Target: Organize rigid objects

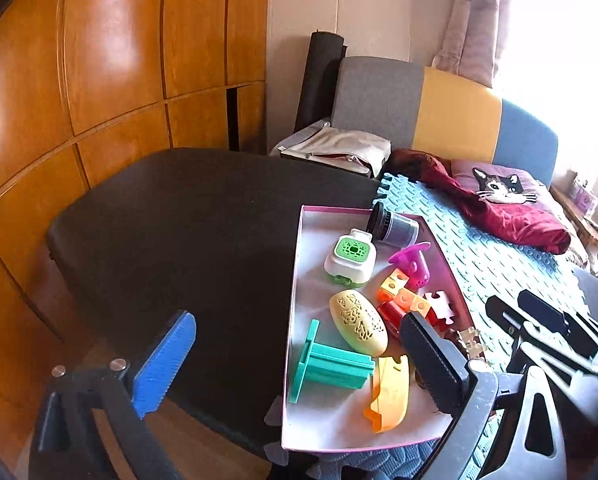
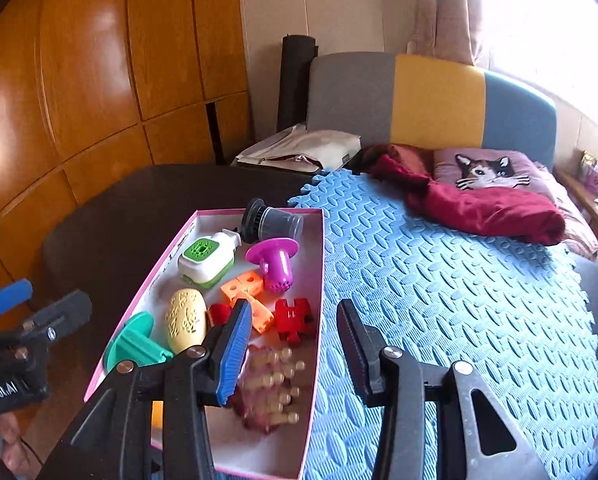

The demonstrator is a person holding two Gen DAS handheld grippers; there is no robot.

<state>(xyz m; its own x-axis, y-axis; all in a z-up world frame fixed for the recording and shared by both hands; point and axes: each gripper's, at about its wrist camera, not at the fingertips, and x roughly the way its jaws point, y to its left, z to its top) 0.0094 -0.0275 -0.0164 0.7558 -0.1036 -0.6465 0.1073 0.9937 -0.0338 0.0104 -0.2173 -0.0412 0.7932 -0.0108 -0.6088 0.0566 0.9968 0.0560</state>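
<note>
1. Left gripper (image 1: pixel 295 360), bottom of left wrist view: fingers spread wide apart, nothing between them. Blue pad at lower left over the dark desk (image 1: pixel 179 216), black pad at lower centre over the box.
2. Right gripper (image 2: pixel 293 350), bottom of right wrist view: fingers partly apart, clamped on nothing. Blue pad over the box interior, black pad over the blue foam mat (image 2: pixel 459 280).
3. Task things lie in a shallow white box with pink rim (image 1: pixel 295 280), centre-right in the left view, straddling the desk edge and the mat.
4. Nearest contents: orange-yellow flat piece (image 1: pixel 391 392), teal spool-shaped part (image 1: pixel 331 364), a blurred cluster of pale beige pegs (image 2: pixel 275 384) just beside the right blue pad.
5. Mid box: cream oval with cut-out pattern (image 1: pixel 359 322), red jigsaw-shaped block (image 2: pixel 295 318), orange blocks with holes (image 2: pixel 247 292).
6. Far end: white-and-green device (image 1: pixel 351 260), magenta funnel-like piece (image 2: pixel 273 260), dark lidded jar (image 1: pixel 391 228) lying on its side against the far wall.
7. Beyond the mat: crumpled maroon cloth (image 2: pixel 487 208), cat-face cushion (image 2: pixel 487 172), and a grey, yellow and blue headboard (image 2: pixel 435 100).
8. Upper left: glossy wooden cabinet panels (image 1: pixel 111 60). Upper right: bright window, washed out, with a curtain.
</note>
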